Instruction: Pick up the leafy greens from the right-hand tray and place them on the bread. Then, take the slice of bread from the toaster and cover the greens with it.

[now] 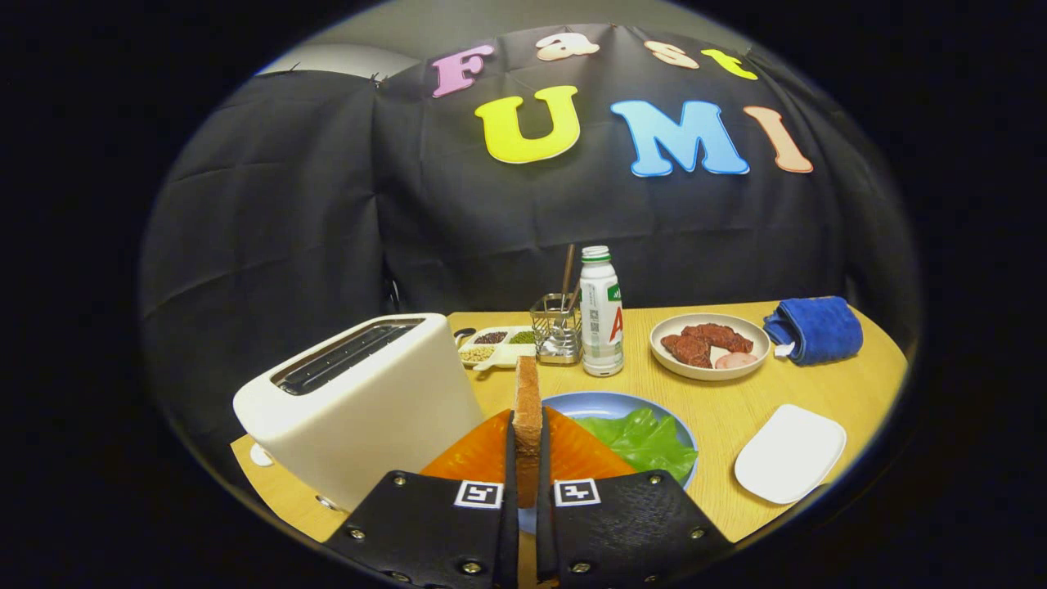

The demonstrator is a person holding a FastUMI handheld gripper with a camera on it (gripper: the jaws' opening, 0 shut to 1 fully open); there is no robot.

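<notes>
My gripper point(527, 425) is shut on a slice of bread point(527, 401), which stands on edge between the fingers, held above the table. Just beyond and below the fingers lies a blue plate point(601, 403) with the leafy greens point(642, 438) spread on it; whatever lies under the greens is hidden. The white toaster point(360, 397) stands to the left of the fingers, its slots looking empty. To the right of the plate sits a white tray point(789, 452) with nothing on it.
Behind the plate stand a white bottle point(601, 315), a metal utensil holder point(556, 327) and a small divided dish of grains point(495, 343). A bowl of meat point(709, 345) and a folded blue cloth point(815, 327) lie at the back right of the wooden table point(736, 393).
</notes>
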